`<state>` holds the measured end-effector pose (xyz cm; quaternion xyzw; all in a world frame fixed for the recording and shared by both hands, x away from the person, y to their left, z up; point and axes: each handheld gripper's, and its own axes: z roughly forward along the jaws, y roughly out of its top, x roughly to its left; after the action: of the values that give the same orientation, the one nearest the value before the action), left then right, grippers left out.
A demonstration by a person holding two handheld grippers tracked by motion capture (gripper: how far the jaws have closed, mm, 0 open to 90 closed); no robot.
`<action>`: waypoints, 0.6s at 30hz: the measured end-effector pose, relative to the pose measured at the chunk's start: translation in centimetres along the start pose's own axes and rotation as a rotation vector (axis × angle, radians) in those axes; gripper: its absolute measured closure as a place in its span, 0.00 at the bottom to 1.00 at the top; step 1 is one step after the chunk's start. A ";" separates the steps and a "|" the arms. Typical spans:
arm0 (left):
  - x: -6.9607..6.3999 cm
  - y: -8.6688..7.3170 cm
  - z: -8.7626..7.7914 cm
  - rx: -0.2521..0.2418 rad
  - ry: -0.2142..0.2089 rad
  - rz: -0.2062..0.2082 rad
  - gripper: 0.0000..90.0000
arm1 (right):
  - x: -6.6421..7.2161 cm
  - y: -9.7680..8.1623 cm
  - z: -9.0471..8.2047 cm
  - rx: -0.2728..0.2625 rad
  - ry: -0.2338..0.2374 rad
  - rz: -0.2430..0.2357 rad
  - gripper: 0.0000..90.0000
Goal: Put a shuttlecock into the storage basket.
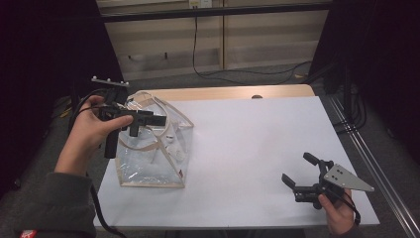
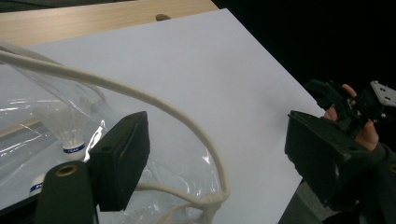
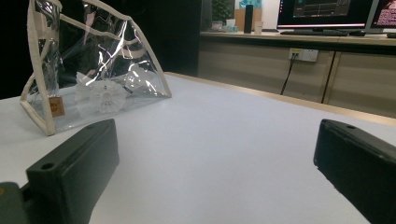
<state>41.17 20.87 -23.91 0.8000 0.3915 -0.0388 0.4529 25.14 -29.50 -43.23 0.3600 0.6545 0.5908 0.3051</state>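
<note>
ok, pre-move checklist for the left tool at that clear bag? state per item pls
1. Left tool open: ok, jaws stand wide apart in the left gripper view.
2. Cord handle between the jaws: ok, it loops across the gap; no pad presses on it.
3. Clear bag resting on the white table: ok, upright with its mouth up.
4. Shuttlecocks inside the bag: ok, seen through the clear wall.
5. Right tool out of the way: ok, open, at the table's far right corner, nothing between its jaws.
6. Bag will hold shape when lifted: cannot tell.
</note>
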 end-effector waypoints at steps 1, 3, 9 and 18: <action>0.0 0.0 -0.1 0.003 0.000 0.009 0.24 | 0.0 0.0 0.0 0.000 -0.001 0.002 0.00; -0.2 -0.1 -0.2 0.007 -0.005 0.012 0.24 | 0.1 0.1 0.0 -0.002 0.001 0.002 0.00; -0.7 -0.2 -0.4 0.000 -0.029 0.019 0.21 | 0.2 0.1 0.2 0.000 0.005 -0.007 0.00; -0.7 -0.9 -0.2 0.026 -0.052 0.054 0.15 | 0.2 0.1 0.3 -0.005 0.007 -0.007 0.00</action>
<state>39.98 20.87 -24.14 0.8150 0.3572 -0.0522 0.4533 25.25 -29.14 -43.17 0.3549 0.6552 0.5928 0.3056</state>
